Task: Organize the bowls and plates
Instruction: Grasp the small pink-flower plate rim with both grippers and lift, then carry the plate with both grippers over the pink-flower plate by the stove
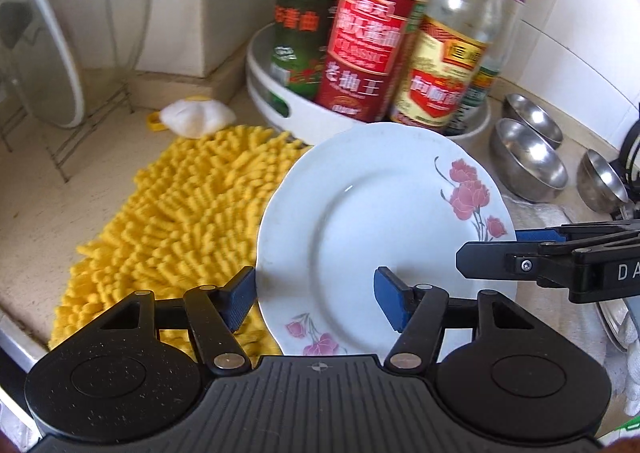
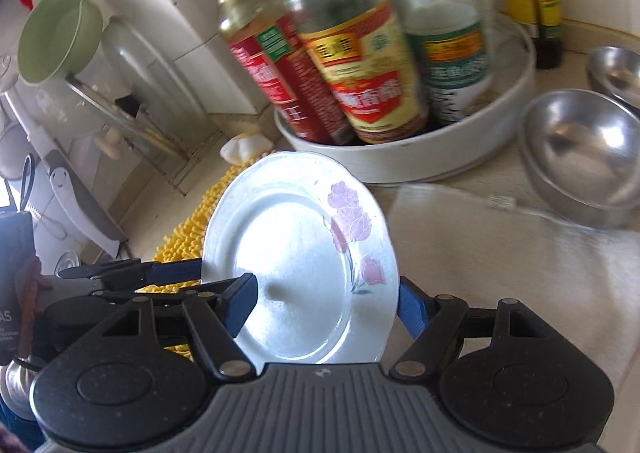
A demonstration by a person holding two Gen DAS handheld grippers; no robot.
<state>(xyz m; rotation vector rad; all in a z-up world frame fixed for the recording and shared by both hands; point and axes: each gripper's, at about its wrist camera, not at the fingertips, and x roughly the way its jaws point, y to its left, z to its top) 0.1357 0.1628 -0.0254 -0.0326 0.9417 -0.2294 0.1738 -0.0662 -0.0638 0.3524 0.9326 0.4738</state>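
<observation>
Left gripper (image 1: 316,303) straddling the near-left rim of white floral plate (image 1: 384,237), one blue pad outside the rim, one over the plate face; contact not clear, so clamped or merely spread: cannot tell. Right gripper (image 2: 326,305) same story on the plate's other side, left pad over the face, right pad mostly hidden behind the rim; grip not resolvable. Plate tilted, above yellow chenille mat (image 1: 172,221) and pale cloth (image 2: 500,253); underside hidden. Just beyond: white round tray (image 1: 280,101) with sauce bottles (image 1: 360,53), tops cut off. Right of tray: steel bowls (image 1: 528,161), partly cropped. Far left: glass lid (image 1: 44,45) in wire rack, blurred.
</observation>
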